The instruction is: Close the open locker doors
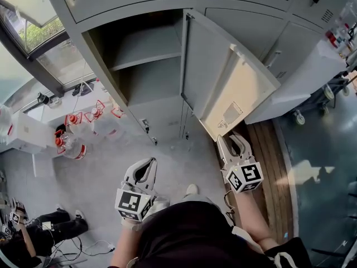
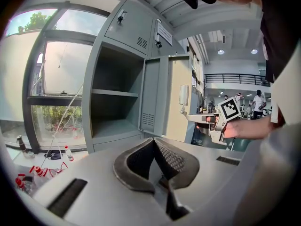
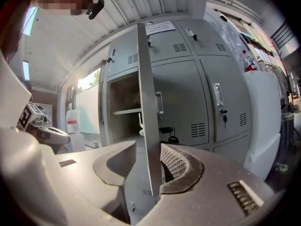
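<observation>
A grey locker bank has one open compartment [image 1: 146, 66] with a shelf inside. Its door [image 1: 223, 77] swings out toward me, pale inner face showing. My right gripper [image 1: 233, 144] is at the door's lower free corner. In the right gripper view the door's thin edge [image 3: 146, 126] stands between the pads; the left pad is clear of it, so my right gripper [image 3: 146, 161] is open around the edge. My left gripper [image 1: 148, 166] hangs lower left, away from the door, shut and empty, pads [image 2: 164, 157] meeting at the tips. The open door [image 2: 164, 98] also shows in the left gripper view.
Closed locker doors [image 3: 188, 102] sit right of the open one. Clear bottles with red caps [image 1: 72, 144] and a white box [image 1: 25, 133] lie on the floor at left, under a window. A seated person [image 1: 28, 236] is lower left. A white wheeled unit [image 1: 312, 77] stands at right.
</observation>
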Demonstrator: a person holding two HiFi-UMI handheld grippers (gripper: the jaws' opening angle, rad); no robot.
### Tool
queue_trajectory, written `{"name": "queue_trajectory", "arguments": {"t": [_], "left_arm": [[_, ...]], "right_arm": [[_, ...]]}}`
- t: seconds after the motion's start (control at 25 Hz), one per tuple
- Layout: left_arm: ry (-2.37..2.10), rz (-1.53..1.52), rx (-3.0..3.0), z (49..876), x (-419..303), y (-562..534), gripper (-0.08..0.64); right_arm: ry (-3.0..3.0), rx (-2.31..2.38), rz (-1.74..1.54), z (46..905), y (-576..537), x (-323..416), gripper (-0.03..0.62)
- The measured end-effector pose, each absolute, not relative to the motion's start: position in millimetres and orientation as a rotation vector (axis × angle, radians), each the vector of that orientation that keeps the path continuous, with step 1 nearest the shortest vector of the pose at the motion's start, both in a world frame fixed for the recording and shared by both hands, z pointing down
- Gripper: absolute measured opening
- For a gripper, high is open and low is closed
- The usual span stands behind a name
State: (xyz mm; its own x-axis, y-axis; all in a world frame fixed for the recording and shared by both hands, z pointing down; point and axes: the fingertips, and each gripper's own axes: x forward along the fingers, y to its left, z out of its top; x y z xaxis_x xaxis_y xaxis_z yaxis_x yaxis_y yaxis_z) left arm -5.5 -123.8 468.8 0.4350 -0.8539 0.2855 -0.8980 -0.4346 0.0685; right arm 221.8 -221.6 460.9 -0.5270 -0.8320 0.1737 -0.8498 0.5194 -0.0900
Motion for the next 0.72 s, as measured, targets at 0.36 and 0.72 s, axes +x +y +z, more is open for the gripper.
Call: {"name": "queue_trajectory", "arguments": {"t": [0.36,0.72], "left_arm": [[-1.466,0.284,2.502,477.7,-32.4,-126.4,0.020],[-1.411,0.246,2.525,479.2,-64.0,-126.6,0.020]], "right_arm": [[-2.614,1.497,0.235,461.6,-211.6,196.0,0.117],[-2.626,1.424,0.231,459.8,-189.0,134.7,0.118]]}}
